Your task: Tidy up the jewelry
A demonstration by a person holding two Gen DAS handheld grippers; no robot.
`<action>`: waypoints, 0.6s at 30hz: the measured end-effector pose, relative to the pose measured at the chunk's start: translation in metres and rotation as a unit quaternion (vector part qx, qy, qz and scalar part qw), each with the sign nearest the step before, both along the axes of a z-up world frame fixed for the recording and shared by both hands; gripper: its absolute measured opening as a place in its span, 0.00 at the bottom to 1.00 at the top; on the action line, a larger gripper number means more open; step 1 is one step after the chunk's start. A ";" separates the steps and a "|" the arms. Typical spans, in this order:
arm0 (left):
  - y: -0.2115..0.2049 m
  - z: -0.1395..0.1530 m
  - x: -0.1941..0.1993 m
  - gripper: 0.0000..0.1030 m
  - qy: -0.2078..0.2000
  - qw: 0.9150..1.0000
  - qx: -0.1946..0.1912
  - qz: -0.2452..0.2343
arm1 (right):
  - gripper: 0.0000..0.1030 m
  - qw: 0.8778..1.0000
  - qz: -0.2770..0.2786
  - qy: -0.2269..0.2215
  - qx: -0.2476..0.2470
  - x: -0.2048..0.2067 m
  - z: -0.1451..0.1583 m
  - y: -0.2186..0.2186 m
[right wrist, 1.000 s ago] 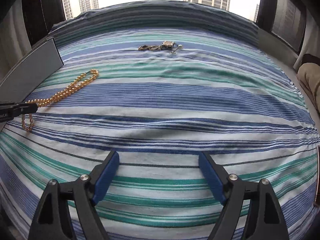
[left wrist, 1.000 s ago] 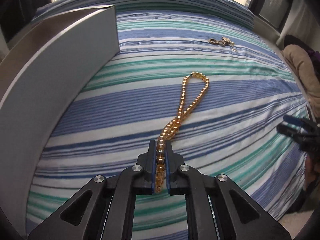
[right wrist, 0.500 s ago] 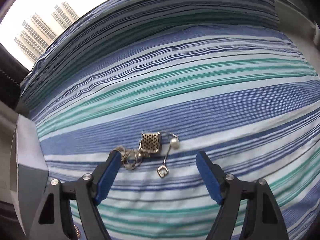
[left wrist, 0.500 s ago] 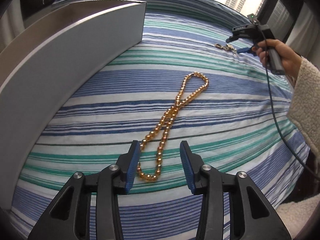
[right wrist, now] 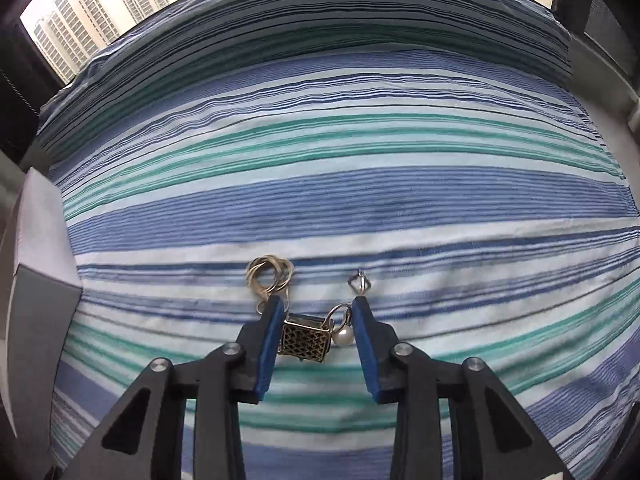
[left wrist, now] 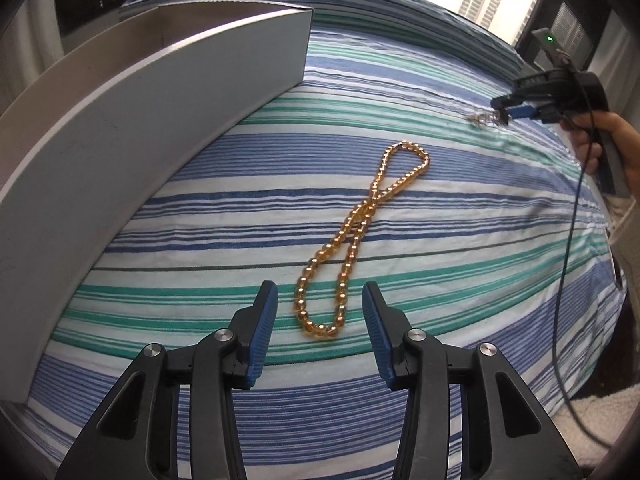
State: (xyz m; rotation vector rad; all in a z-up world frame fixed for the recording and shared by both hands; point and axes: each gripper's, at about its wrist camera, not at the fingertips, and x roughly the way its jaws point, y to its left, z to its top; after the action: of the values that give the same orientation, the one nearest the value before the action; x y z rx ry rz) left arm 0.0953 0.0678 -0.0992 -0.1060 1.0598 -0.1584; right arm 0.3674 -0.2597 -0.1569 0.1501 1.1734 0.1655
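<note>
An amber bead necklace [left wrist: 362,216] lies in a twisted loop on the striped bedsheet [left wrist: 460,248]. My left gripper [left wrist: 320,286] hovers open over its near end, the beads lying below and between the blue pads without touching them. My right gripper [right wrist: 318,300] is closing around a small jewelry cluster: a square gold filigree pendant [right wrist: 305,340] and a pearl [right wrist: 344,336] sit between its jaws. Tangled gold rings [right wrist: 270,276] and a small diamond-shaped charm [right wrist: 360,283] lie just past the tips. The left wrist view shows the right gripper [left wrist: 504,110] at that cluster [left wrist: 482,119], far right.
A grey open box [left wrist: 140,120] stands along the bed's left side, its corner also showing in the right wrist view [right wrist: 40,308]. A person's hand [left wrist: 600,136] holds the right gripper, with a black cable [left wrist: 568,260] hanging down. Windows with high-rises lie beyond the bed.
My left gripper let go of the bead necklace and opened above it. My right gripper travelled across the bed to the small jewelry cluster and narrowed its jaws around the pendant and pearl.
</note>
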 end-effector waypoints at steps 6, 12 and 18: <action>-0.003 0.005 -0.009 0.44 -0.003 1.000 -0.001 -0.005 | 0.35 0.998 0.039 0.033 0.038 -0.090 -0.002 -0.008; 0.000 0.006 -0.020 0.46 -0.001 1.000 -0.002 -0.002 | 0.39 0.994 -0.008 0.074 0.074 -0.145 -0.023 -0.036; 0.009 0.013 -0.028 0.69 -0.014 1.000 0.002 0.002 | 0.46 1.000 -0.017 0.014 -0.001 -0.162 -0.003 -0.061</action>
State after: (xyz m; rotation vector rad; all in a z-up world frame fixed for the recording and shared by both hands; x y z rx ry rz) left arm 0.0671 0.0764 -0.0858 -0.1030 1.0311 -0.1533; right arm 0.2056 -0.3211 -0.1604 0.1712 1.1988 0.1327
